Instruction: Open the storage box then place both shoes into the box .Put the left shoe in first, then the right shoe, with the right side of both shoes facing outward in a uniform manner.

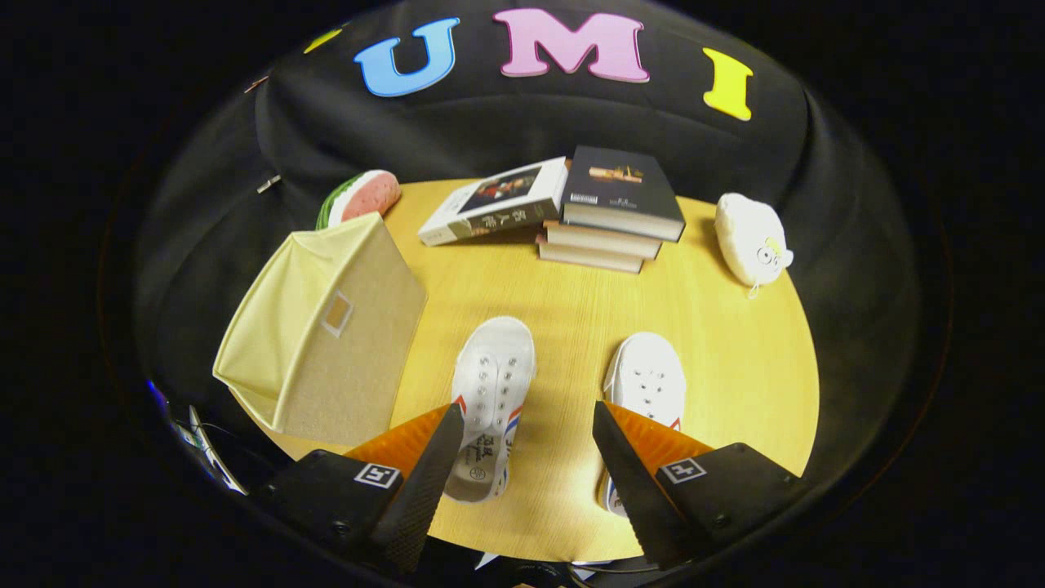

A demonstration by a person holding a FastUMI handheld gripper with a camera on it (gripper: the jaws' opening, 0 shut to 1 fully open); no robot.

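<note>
Gripper (526,425): nearest the camera; its two fingers stand wide apart above the table, holding and touching nothing.
Square markers: one black-and-white coded tag sits on each finger mount; no words to read.
Left shoe (490,400): white canvas, toe pointing away, lying just beside the left finger, whose tip overlaps its near half in the view; red and blue stripes on its sides; dark printing on the insole, too small to make out.
Right shoe (649,384): white, toe pointing away, its heel end hidden behind the right finger; well apart from the left shoe.
Storage box (326,327): pale yellow fabric box, left of the left shoe and near it, closed; a small light label patch on its facing side, blank as far as can be told.
Table (735,359): round, light wood.
Books (608,216): a stack beyond the shoes, dark cover on top; a white book (494,200) leans against it; spine lettering unreadable.
Watermelon toy (363,196): behind the box.
White plush (751,237): right of the books.
</note>
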